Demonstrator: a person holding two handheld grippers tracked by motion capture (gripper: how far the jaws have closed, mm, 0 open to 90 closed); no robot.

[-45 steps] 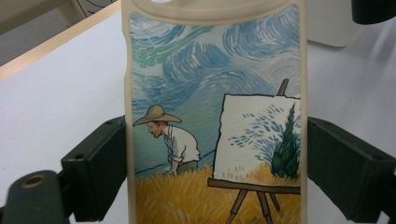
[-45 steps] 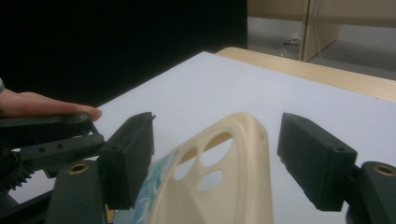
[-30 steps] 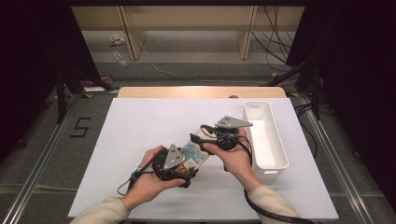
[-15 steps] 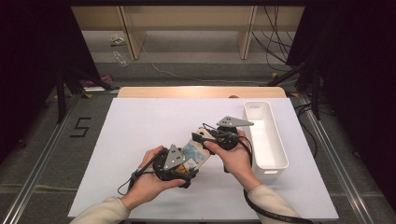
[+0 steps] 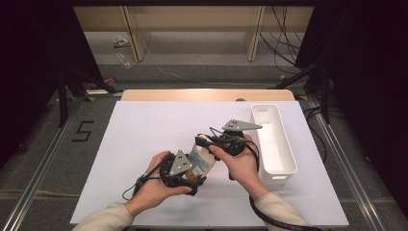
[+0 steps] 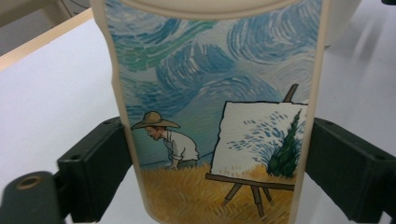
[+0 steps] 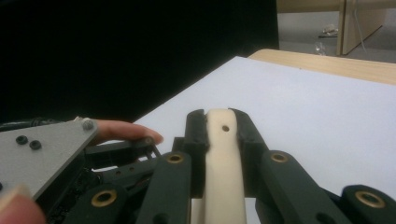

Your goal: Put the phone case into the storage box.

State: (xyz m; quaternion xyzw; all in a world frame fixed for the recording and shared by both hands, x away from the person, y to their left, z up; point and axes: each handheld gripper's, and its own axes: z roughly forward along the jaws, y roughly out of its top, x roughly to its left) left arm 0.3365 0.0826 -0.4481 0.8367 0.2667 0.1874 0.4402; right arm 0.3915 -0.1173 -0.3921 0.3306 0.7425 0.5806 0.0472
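High view: the cream cup with a blue and yellow painting printed on its side [image 5: 202, 159] is held above the white table top [image 5: 144, 134], between the two hands, left of the long white plastic bin [image 5: 274, 139]. The left gripper [image 5: 192, 169] has the body of the cup between its black jaws, which stand wide and press on both sides of it. In the left gripper view the painted side [image 6: 215, 116] shows a man with a straw hat and an easel. The right gripper [image 5: 208, 142] has just been closing its jaws. In the right gripper view they are pinched tight on a thin cream part of the cup [image 7: 223, 158], probably its handle or lid tab; which one I cannot tell.
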